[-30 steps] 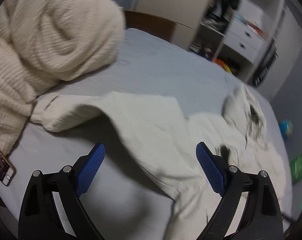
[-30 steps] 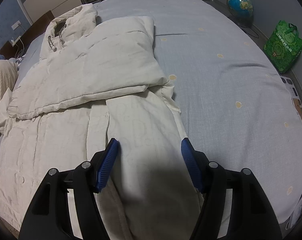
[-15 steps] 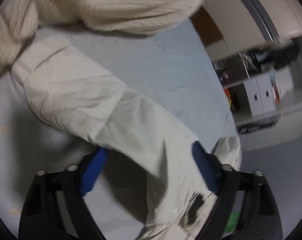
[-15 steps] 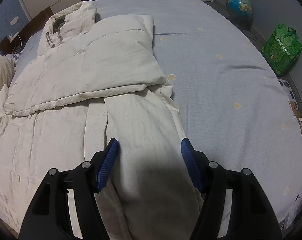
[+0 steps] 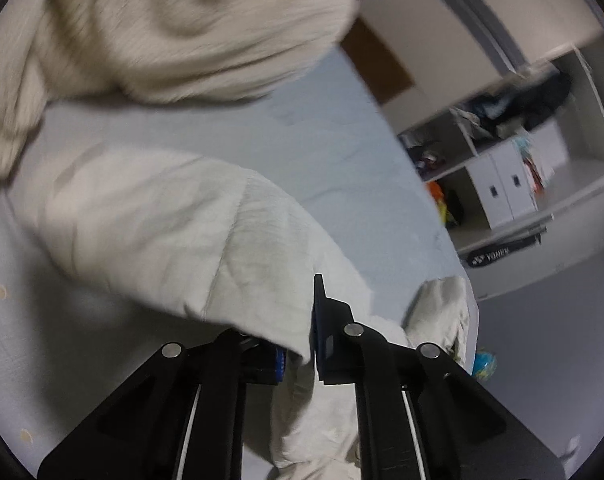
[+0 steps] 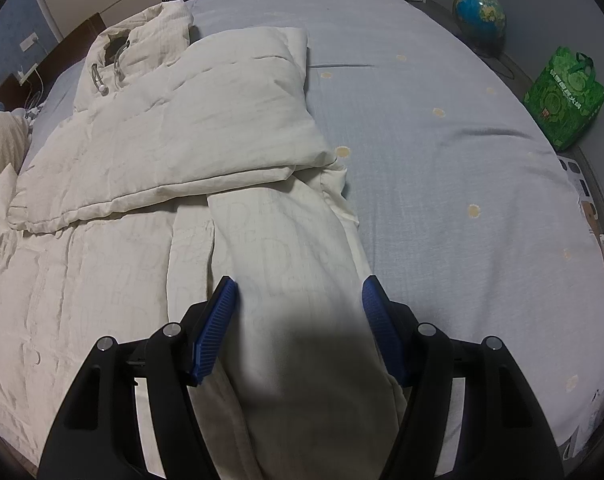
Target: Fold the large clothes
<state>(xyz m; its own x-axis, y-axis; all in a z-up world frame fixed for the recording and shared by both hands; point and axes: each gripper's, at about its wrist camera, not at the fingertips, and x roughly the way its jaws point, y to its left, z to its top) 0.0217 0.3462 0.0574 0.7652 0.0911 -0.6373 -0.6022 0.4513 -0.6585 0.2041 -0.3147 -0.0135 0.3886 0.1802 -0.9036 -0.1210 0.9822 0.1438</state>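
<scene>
While two grippers show, one per view, only one jacket (image 6: pixel 150 152) lies on the single grey bed (image 6: pixel 441 128), its long axis running from lower frame to the hood at upper left. Low in the left wrist view, the left gripper (image 5: pixel 302 340), angled downward, has just been closing and now pinches the jacket's sleeve (image 5: pixel 174 232), which stretches toward the left edge. Right gripper (image 6: pixel 298 308) points steeply down, fingers spread astride a folded sleeve. Beyond: one cream knit blanket (image 5: pixel 174 28), one globe (image 6: pixel 479 16), one green bag (image 6: pixel 563 98).
</scene>
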